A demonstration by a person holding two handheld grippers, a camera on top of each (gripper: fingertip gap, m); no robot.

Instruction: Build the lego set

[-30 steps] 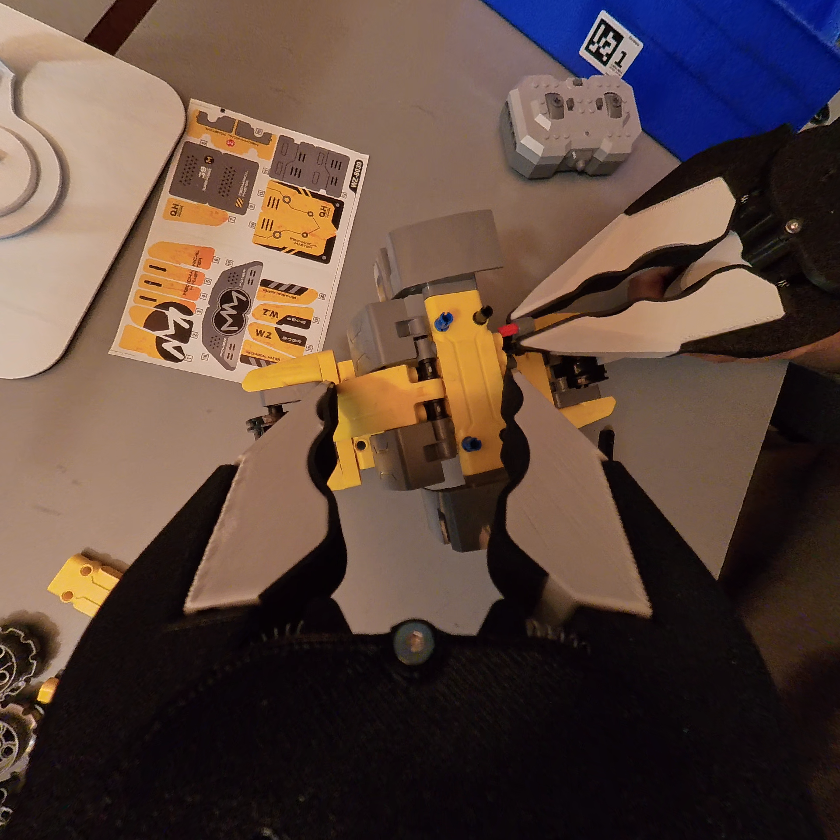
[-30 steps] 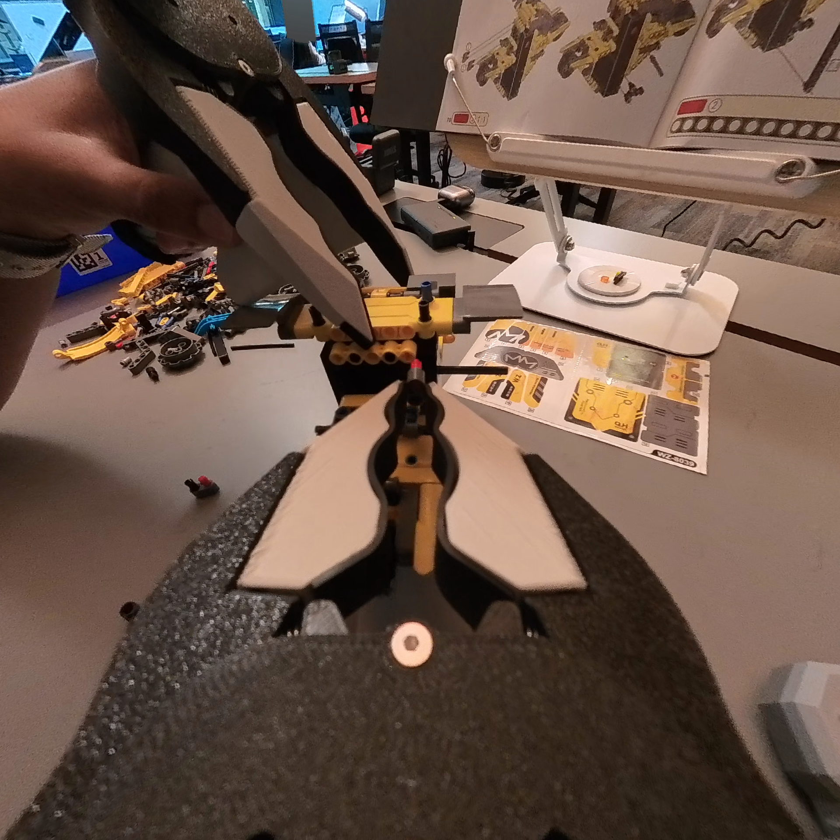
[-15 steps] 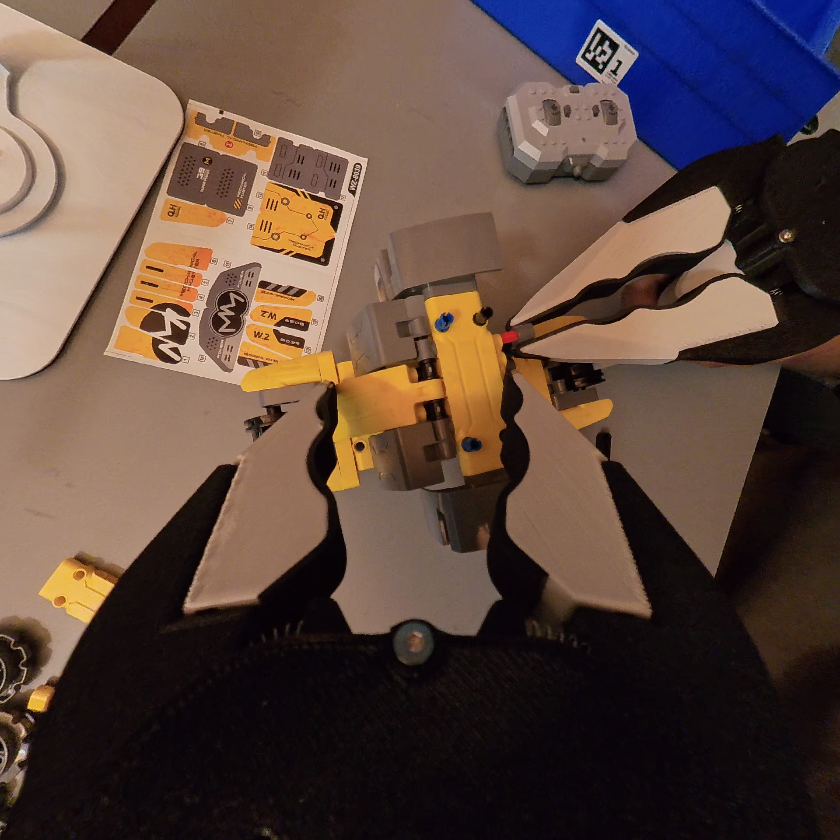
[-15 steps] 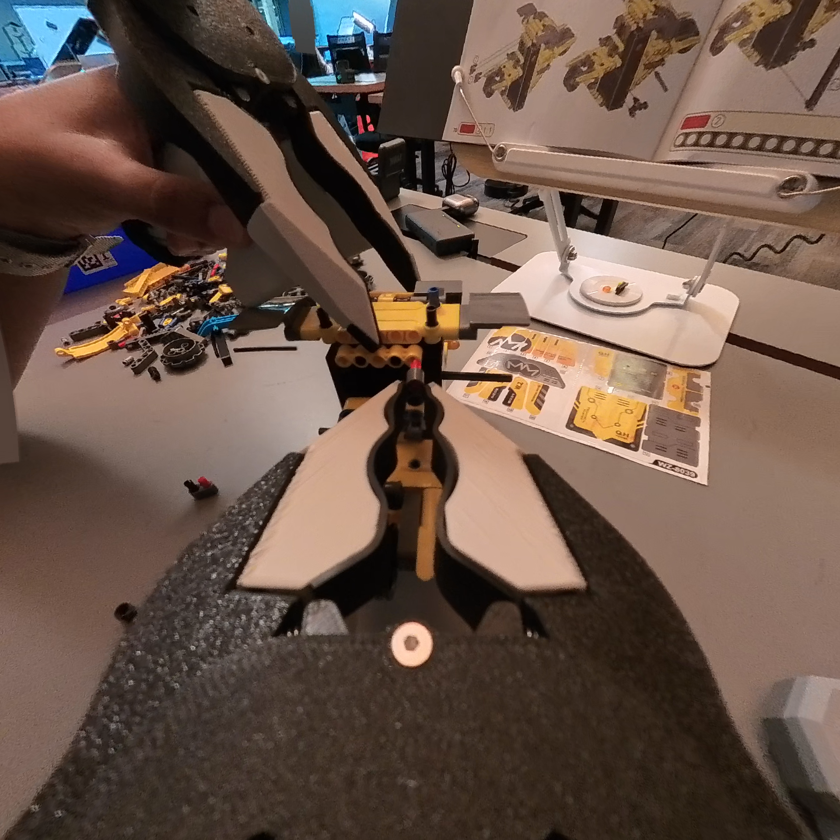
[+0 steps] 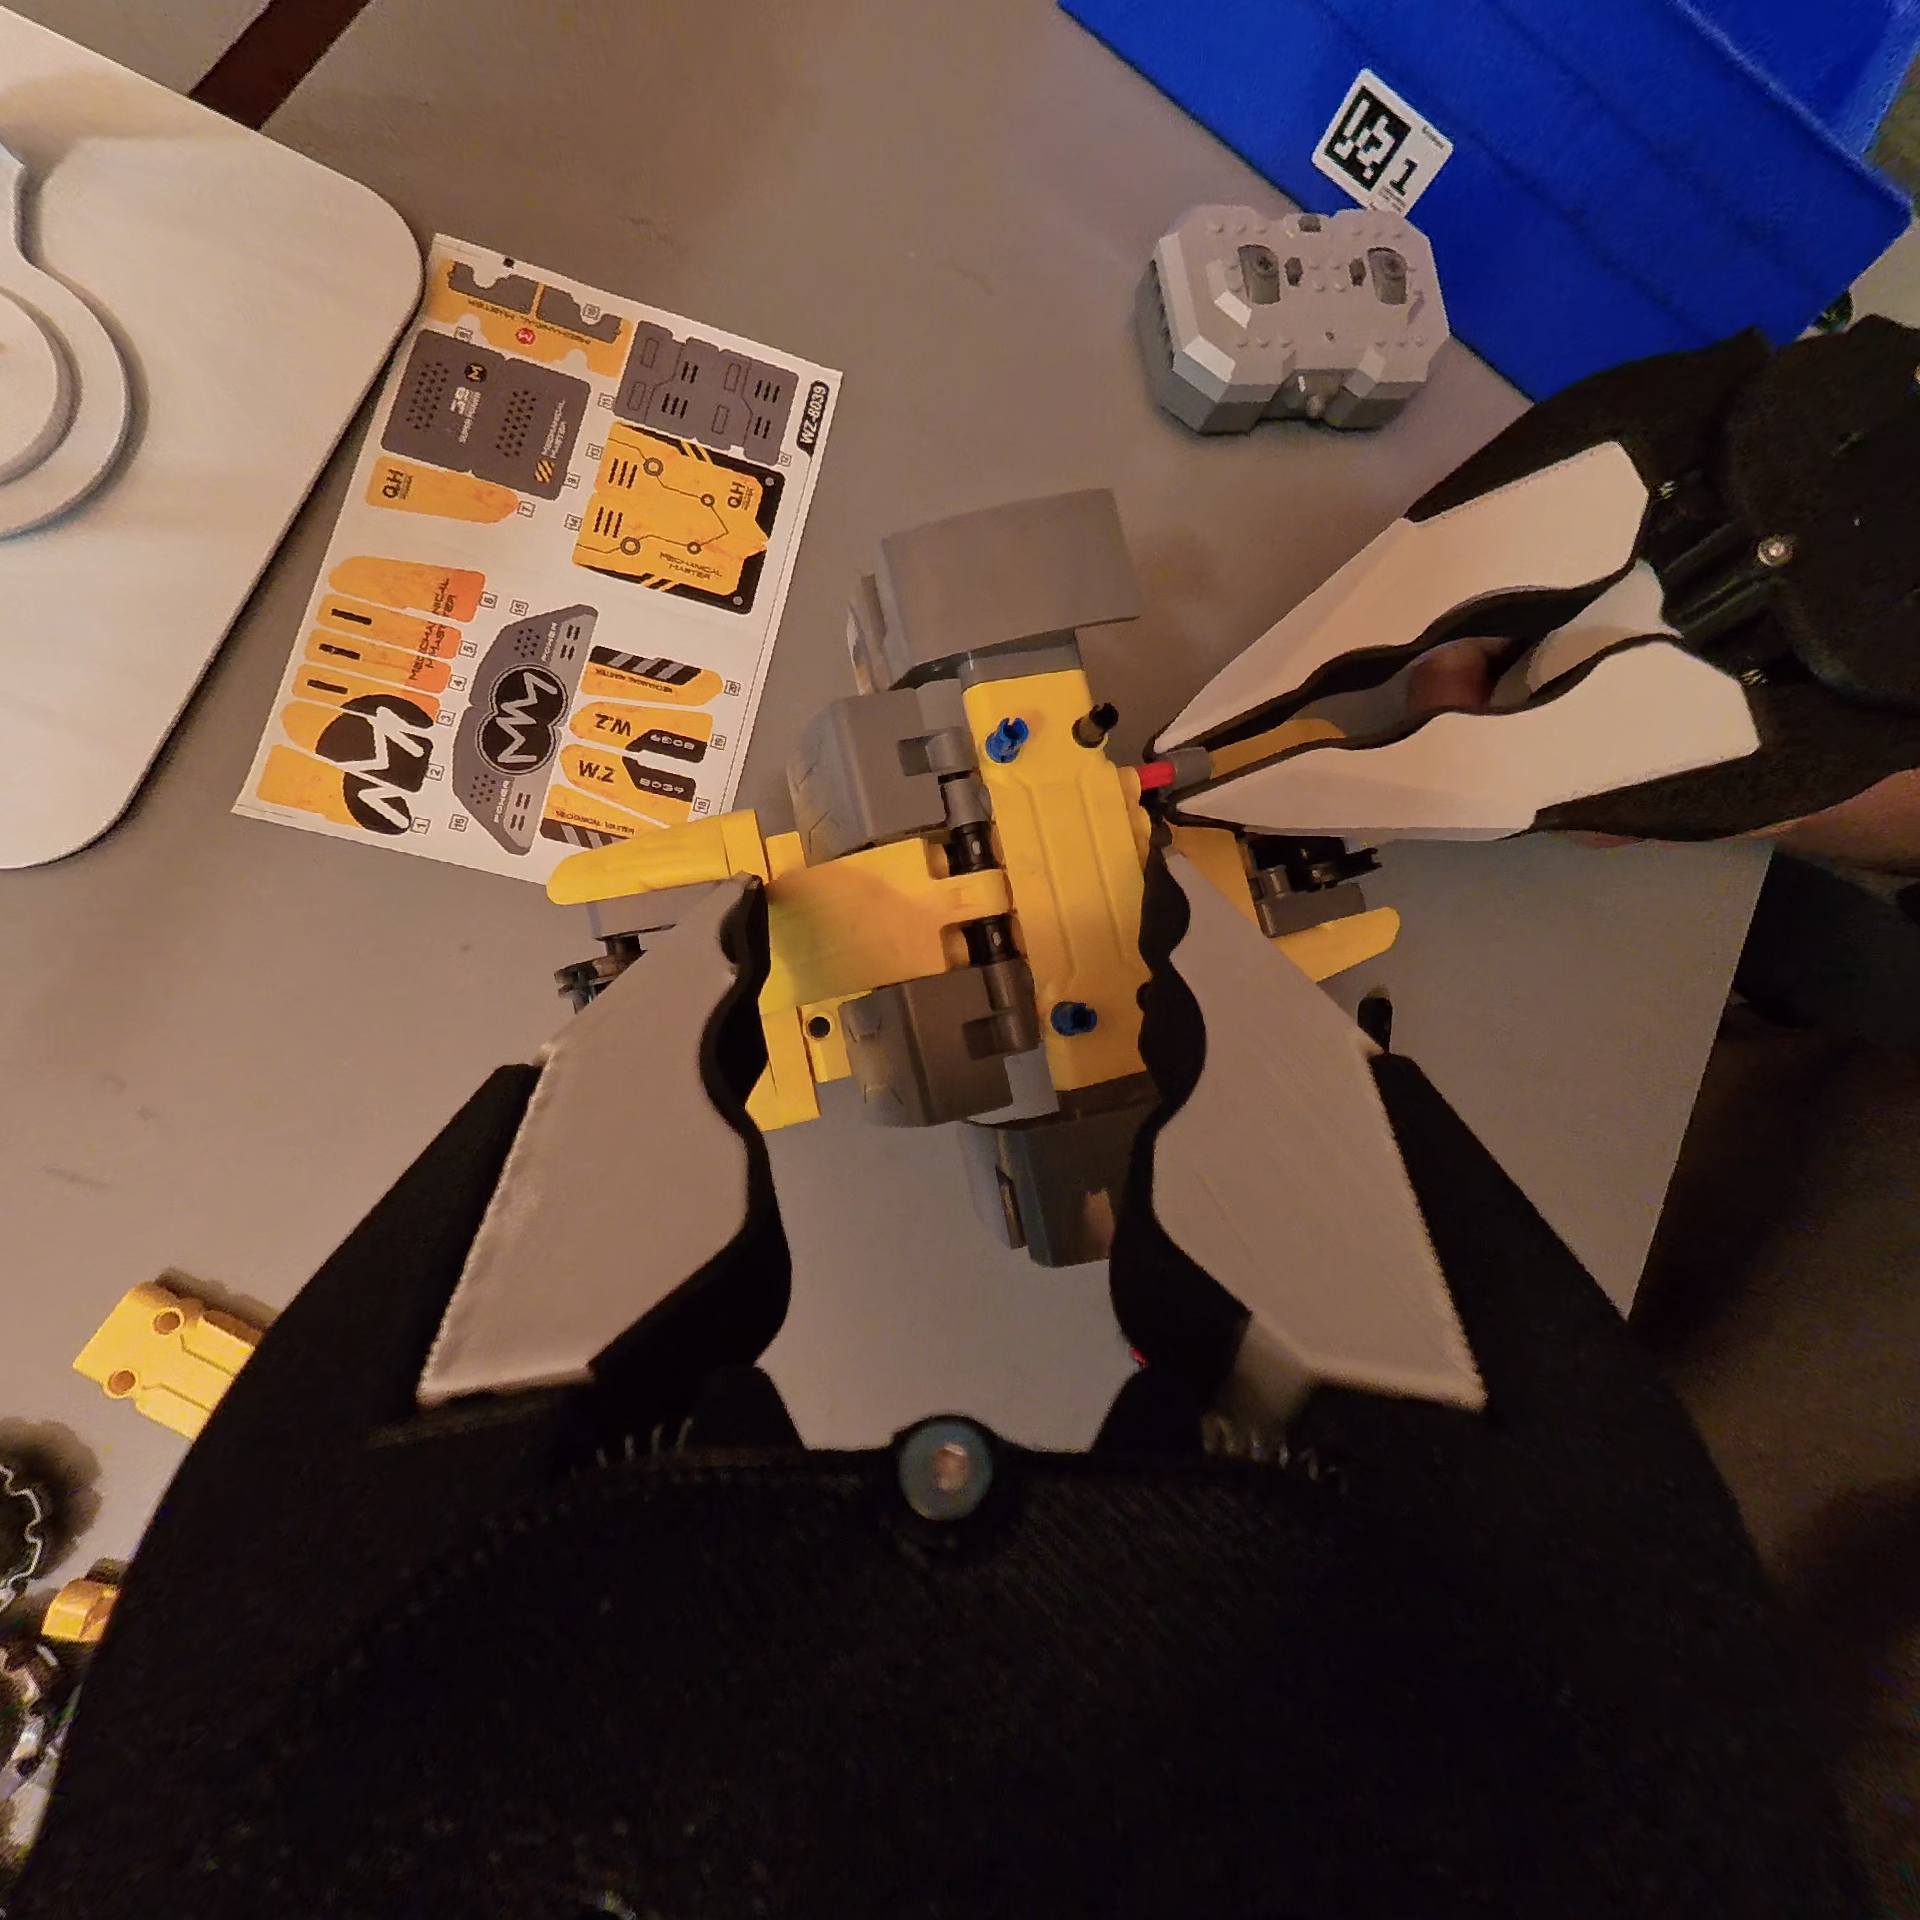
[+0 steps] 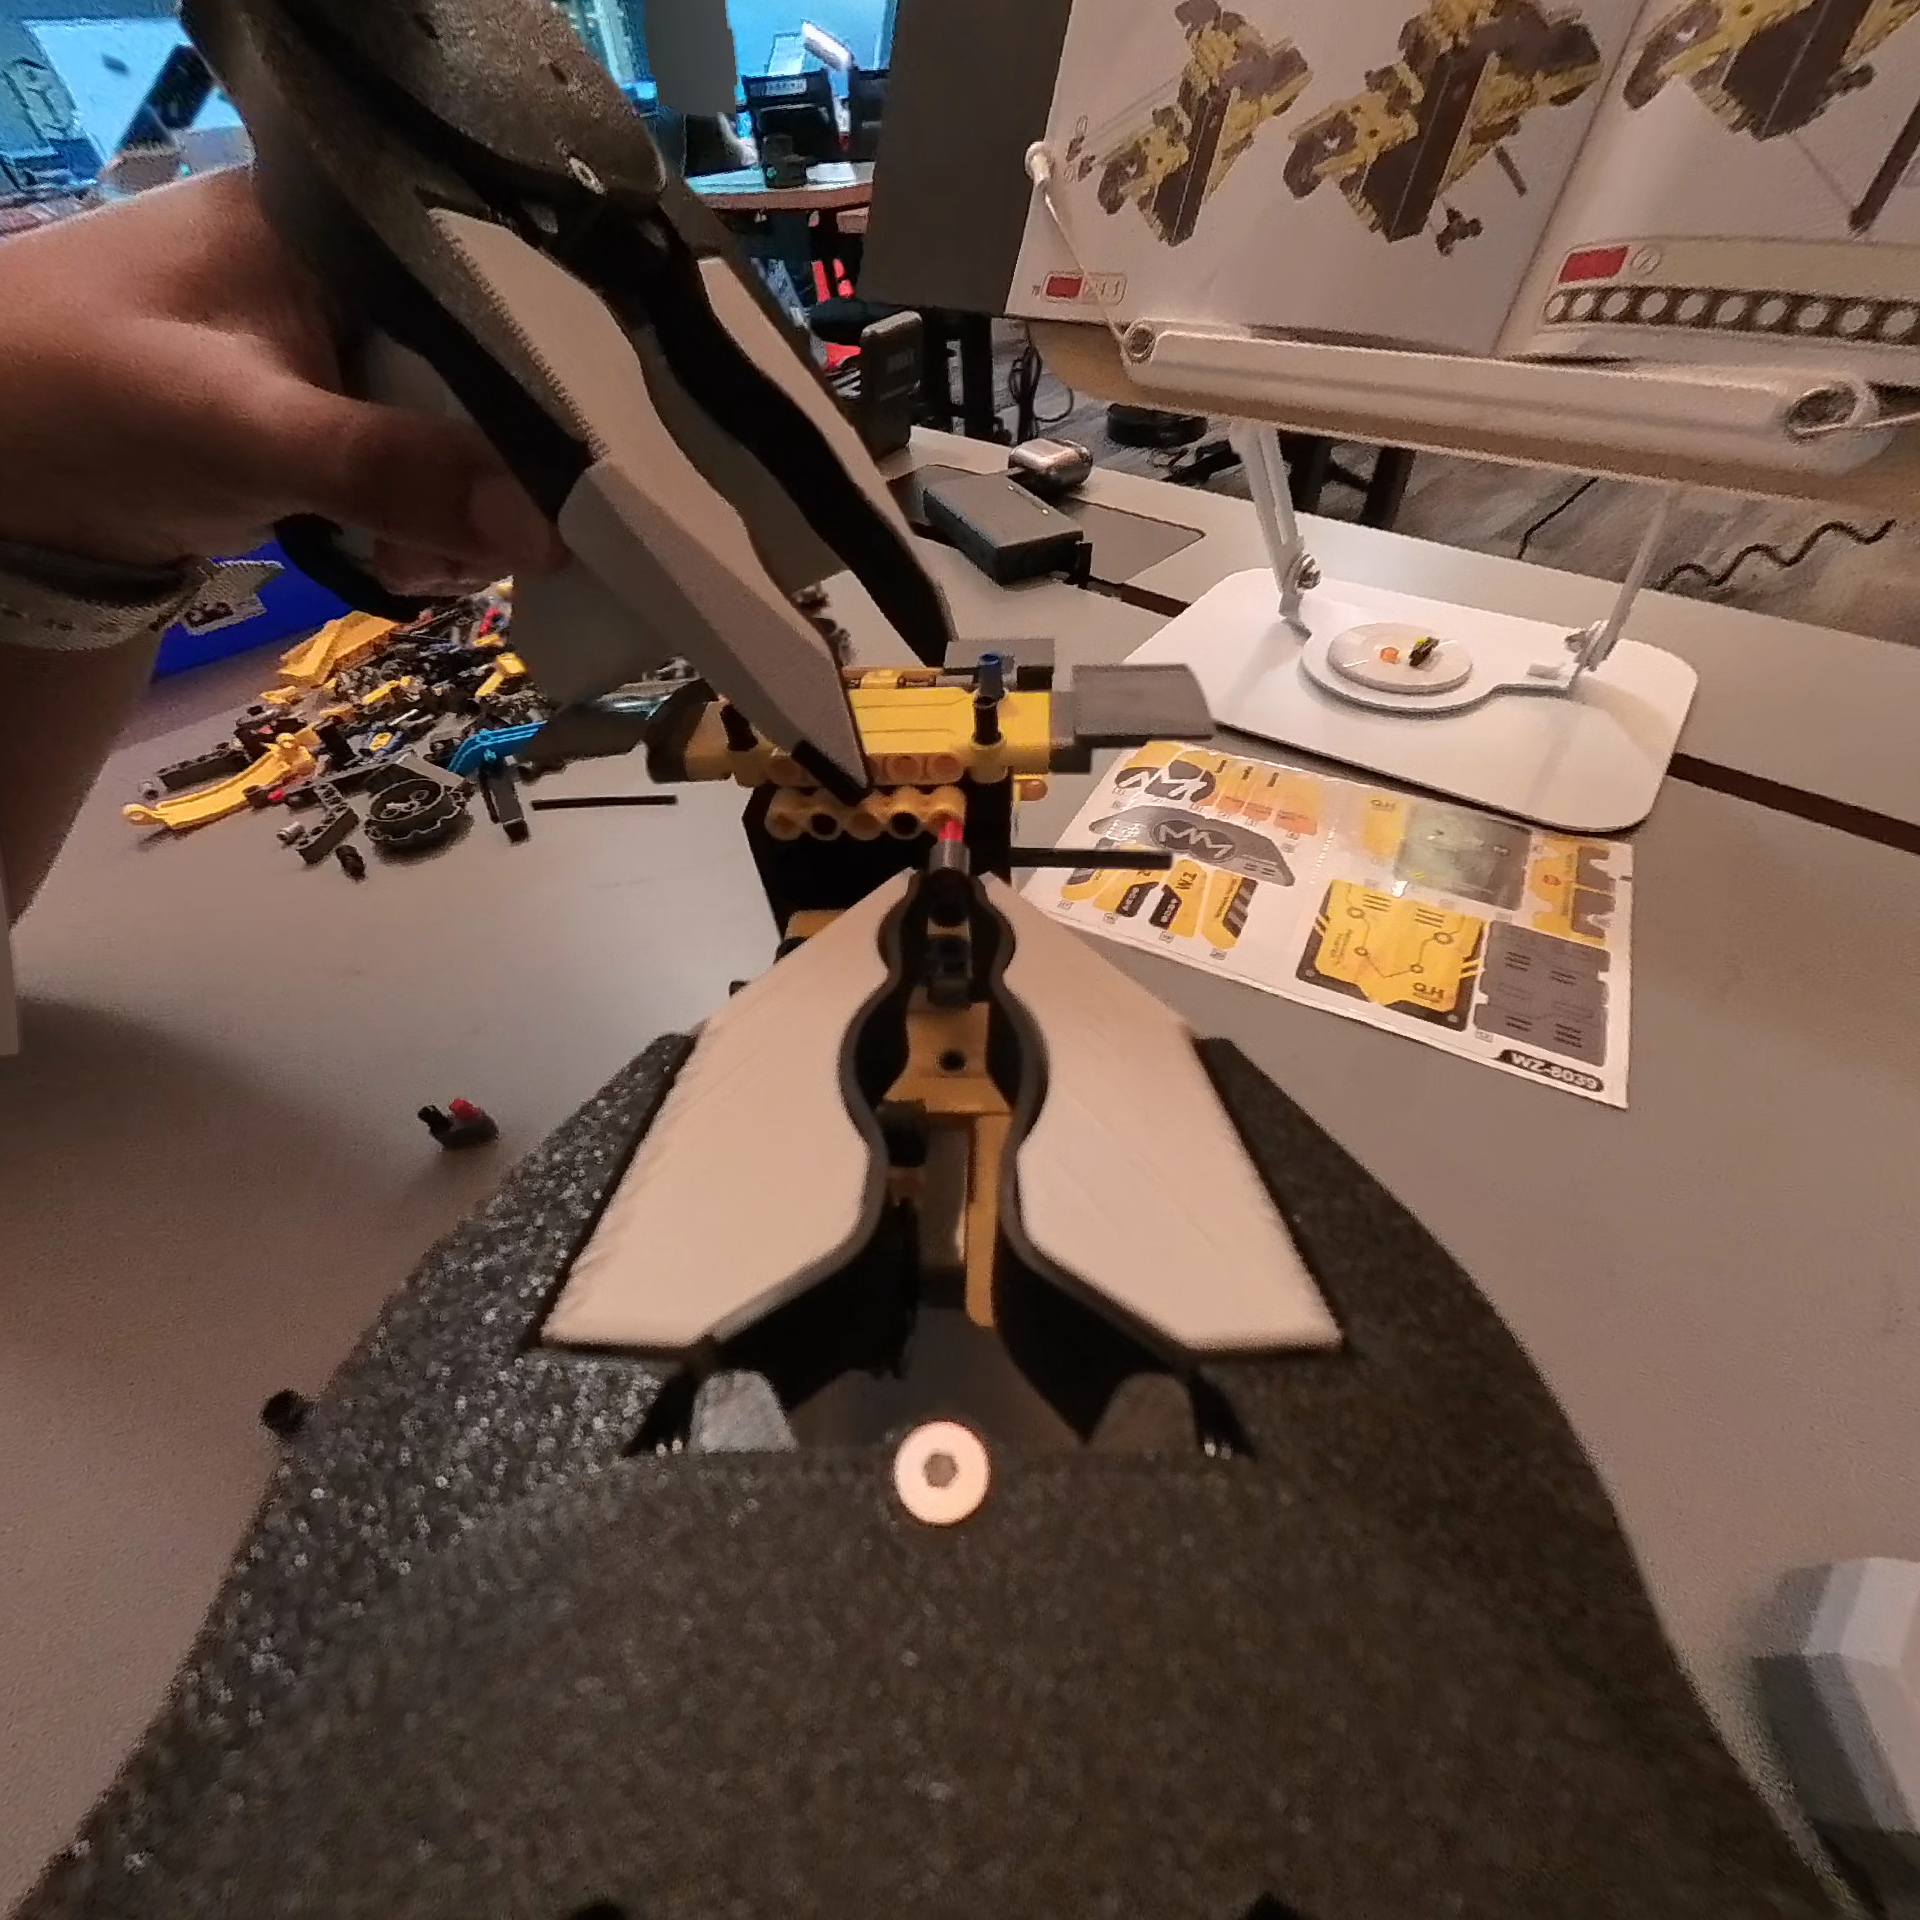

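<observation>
one brick model (image 5: pixel 1039 894), one sticker sheet (image 5: pixel 540 582), one grey remote (image 5: pixel 1294 317), two tongs (image 5: pixel 951 894).

This looks like an office or lab workspace: a grey table (image 6: pixel 1558 1195) carries a loose pile of building-brick parts (image 6: pixel 353 727) near its far left edge, an instruction booklet (image 6: pixel 1455 156) stands on a white stand (image 6: pixel 1507 727), and desks with screens (image 6: pixel 790 94) are behind.

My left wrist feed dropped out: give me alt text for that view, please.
The left gripper clamps a yellow and grey brick model on a grey table, while the right gripper holds a red-tipped pin against the model's side. A sticker sheet lies beyond.
</observation>
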